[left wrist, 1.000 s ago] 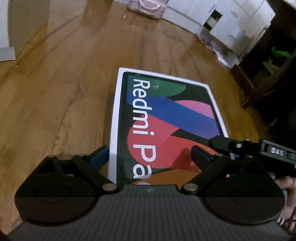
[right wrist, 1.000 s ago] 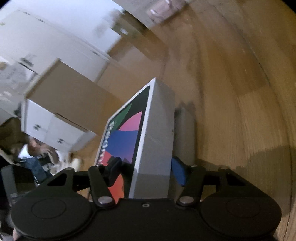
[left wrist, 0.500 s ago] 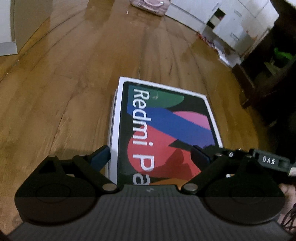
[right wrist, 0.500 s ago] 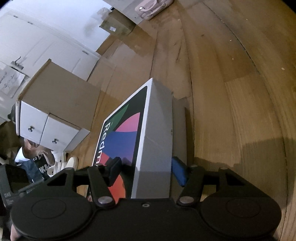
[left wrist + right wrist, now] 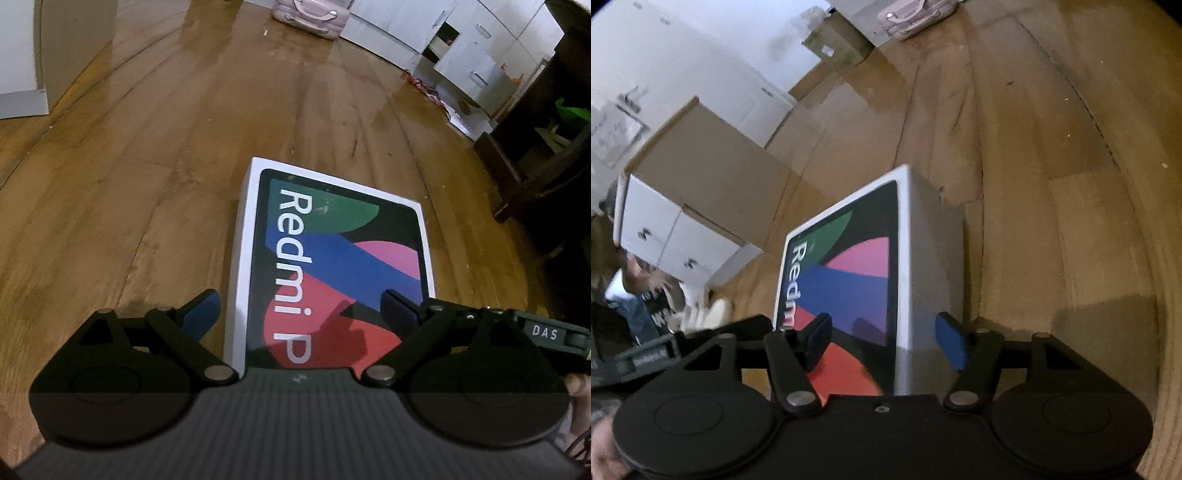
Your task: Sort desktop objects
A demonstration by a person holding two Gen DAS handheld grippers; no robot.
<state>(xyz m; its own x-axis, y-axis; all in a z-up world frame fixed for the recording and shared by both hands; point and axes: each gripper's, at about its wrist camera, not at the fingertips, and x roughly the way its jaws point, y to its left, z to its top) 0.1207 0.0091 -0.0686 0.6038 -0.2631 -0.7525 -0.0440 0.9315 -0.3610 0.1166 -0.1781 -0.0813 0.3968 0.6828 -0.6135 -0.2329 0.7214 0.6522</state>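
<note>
A: Where does the tablet box (image 5: 332,266) lie relative to the tongs?

B: Flat on the wooden floor (image 5: 129,184), centre frame in the left wrist view, long axis running up-frame away from the left gripper (image 5: 301,308). That gripper is spread wide, straddling the near end and holding nothing.

A: And the right gripper (image 5: 882,338)?

B: Its jaws are opening, with the box's right edge between them, pads apparently clear. Both grippers sit at the near end; judged equally close.

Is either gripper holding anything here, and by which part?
Nothing is held. The right gripper straddles the Redmi Pad box edge, jaws opening; the left gripper is open.
</note>
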